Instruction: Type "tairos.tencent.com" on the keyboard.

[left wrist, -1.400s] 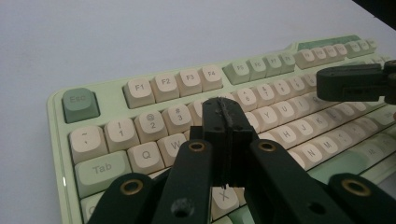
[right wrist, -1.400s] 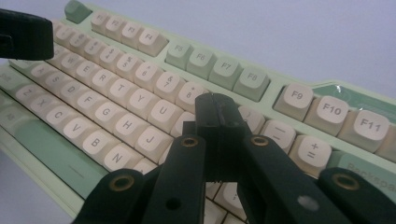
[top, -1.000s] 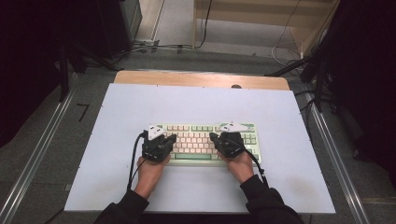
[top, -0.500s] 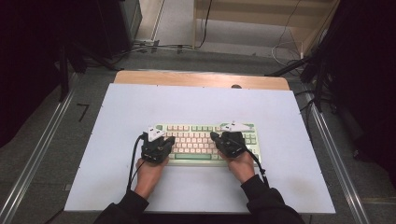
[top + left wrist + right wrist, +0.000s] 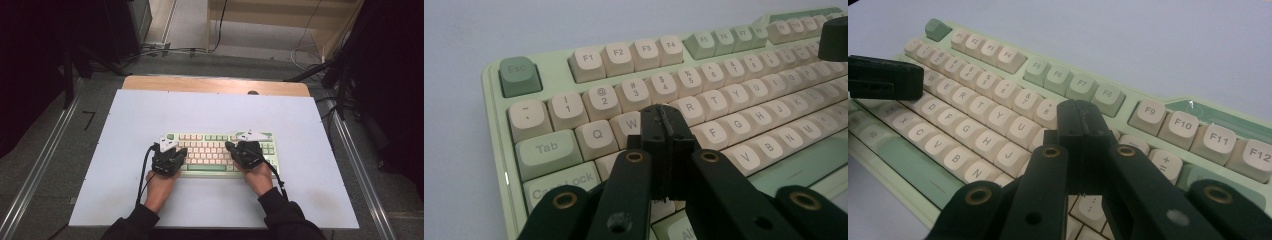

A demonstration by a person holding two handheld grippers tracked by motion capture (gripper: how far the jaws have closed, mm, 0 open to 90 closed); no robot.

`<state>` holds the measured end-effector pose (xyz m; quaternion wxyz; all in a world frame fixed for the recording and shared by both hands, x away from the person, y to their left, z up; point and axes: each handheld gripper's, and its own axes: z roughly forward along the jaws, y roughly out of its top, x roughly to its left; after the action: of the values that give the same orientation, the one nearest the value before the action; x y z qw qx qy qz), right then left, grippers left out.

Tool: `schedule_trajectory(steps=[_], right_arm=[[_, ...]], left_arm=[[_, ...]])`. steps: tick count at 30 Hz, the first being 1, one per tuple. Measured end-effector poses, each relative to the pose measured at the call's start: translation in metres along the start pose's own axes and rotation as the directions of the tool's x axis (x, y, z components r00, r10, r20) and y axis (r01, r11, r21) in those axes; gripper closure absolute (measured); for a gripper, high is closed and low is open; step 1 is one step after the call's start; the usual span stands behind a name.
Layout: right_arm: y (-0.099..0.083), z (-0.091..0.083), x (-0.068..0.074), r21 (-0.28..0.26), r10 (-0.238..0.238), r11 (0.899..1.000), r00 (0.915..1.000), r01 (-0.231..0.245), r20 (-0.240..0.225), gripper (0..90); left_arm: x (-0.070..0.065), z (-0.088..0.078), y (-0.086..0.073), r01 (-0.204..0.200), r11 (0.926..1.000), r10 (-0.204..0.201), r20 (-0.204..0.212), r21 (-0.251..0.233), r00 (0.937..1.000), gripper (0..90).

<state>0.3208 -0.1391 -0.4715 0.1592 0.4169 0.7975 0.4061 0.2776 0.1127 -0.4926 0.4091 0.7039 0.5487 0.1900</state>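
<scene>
White table top (image 5: 150,115) on a grey floor, cables beyond. A green-and-cream mechanical keyboard (image 5: 215,137) lies lower centre of frame, long axis left-right. Left gripper (image 5: 664,125), jaws pressed together, empty, sits over the W/E keys; right gripper (image 5: 1080,122), likewise closed, over the I/O keys. Bare surface surrounds the keyboard on every side.

L gripper (image 5: 169,150) — slightly nearer person

The keyboard (image 5: 734,85) looks like smooth plastic with matt cream and green keycaps, the gripper jaws are matt black plastic with brass-coloured rivets, and the table (image 5: 125,150) is a matt pale sheet.
</scene>
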Motion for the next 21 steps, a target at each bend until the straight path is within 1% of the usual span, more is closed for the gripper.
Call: schedule_trajectory(steps=[3, 6, 7, 9, 14, 21], right_arm=[[0.0002, -0.0004, -0.0005, -0.002, -0.001, 1.000, 1.0000, 0.001, 0.001, 87.4], [0.0001, -0.0005, -0.0004, -0.001, -0.002, 1.000, 1.0000, 0.002, 0.001, 87.4], [0.0000, -0.0004, -0.0001, 0.000, -0.001, 1.000, 1.0000, 0.001, 0.000, 87.4], [0.0001, -0.0005, 0.0001, 0.000, -0.001, 1.000, 1.0000, 0.001, 0.001, 87.4], [0.0006, -0.0019, -0.0008, -0.006, 0.001, 1.000, 1.0000, -0.001, 0.000, 87.4], [0.0009, -0.0041, -0.0015, -0.009, 0.004, 1.000, 1.0000, -0.004, 0.000, 87.4]], left_arm=[[-0.0012, 0.0002, -0.0007, -0.010, 1.0000, 0.010, -0.009, -0.001, 0.9999, 90.0], [-0.0030, 0.0014, -0.0024, -0.025, 0.9996, 0.025, -0.014, 0.015, 0.9996, 90.0], [-0.0031, 0.0011, -0.0029, -0.030, 0.9995, 0.030, -0.017, 0.014, 0.9994, 90.0], [-0.0030, 0.0003, -0.0025, -0.016, 0.9998, 0.016, -0.012, 0.006, 0.9998, 90.0], [-0.0019, -0.0056, 0.0008, -0.001, 0.9996, 0.001, 0.002, -0.030, 1.0000, 90.0], [0.0046, -0.0086, 0.0030, 0.019, 0.9990, -0.019, -0.006, -0.041, 0.9998, 90.0]])
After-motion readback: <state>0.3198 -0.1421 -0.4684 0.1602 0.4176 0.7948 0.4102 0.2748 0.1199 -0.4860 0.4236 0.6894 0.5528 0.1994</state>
